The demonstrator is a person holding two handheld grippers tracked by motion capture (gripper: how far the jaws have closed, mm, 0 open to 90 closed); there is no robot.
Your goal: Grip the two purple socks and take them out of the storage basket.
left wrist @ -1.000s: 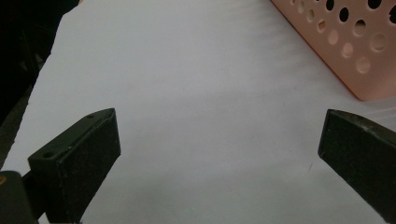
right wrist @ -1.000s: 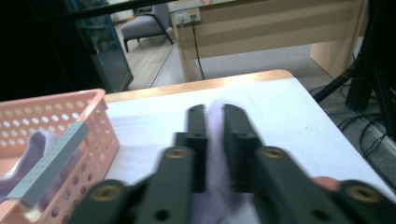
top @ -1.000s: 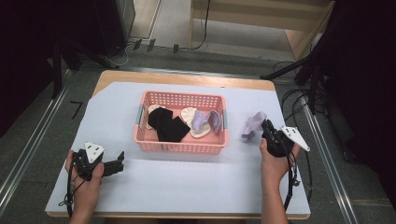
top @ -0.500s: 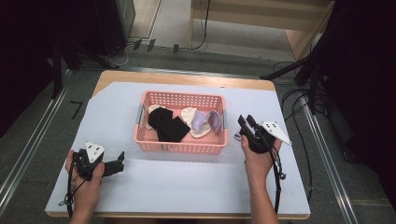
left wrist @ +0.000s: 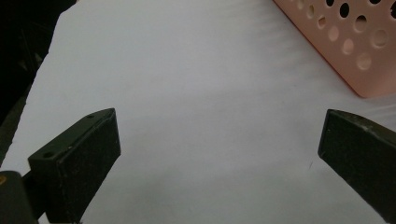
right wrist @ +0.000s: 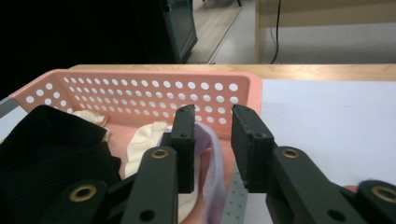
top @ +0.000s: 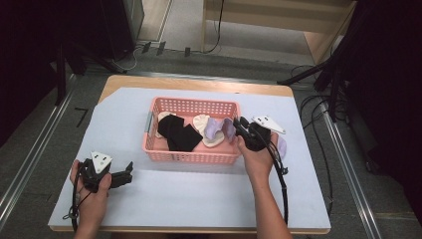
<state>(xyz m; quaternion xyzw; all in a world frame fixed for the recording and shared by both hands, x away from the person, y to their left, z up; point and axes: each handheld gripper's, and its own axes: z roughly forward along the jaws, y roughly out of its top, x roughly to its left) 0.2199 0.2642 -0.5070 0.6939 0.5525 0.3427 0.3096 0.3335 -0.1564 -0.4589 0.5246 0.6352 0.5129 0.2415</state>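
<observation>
High view: pink basket (top: 189,157) holds black (top: 180,133), cream (top: 201,122), lavender socks (top: 215,128).

The basket (top: 191,149) sits around the middle of the table (top: 199,199), with a bunch of socks (top: 180,132) piled inside it. Left tongs (top: 125,175) are down on the near left part of the table, in front of the basket's left corner. Right tongs (top: 238,124) are at the basket's right end, reaching over its rim above the socks there.
</observation>
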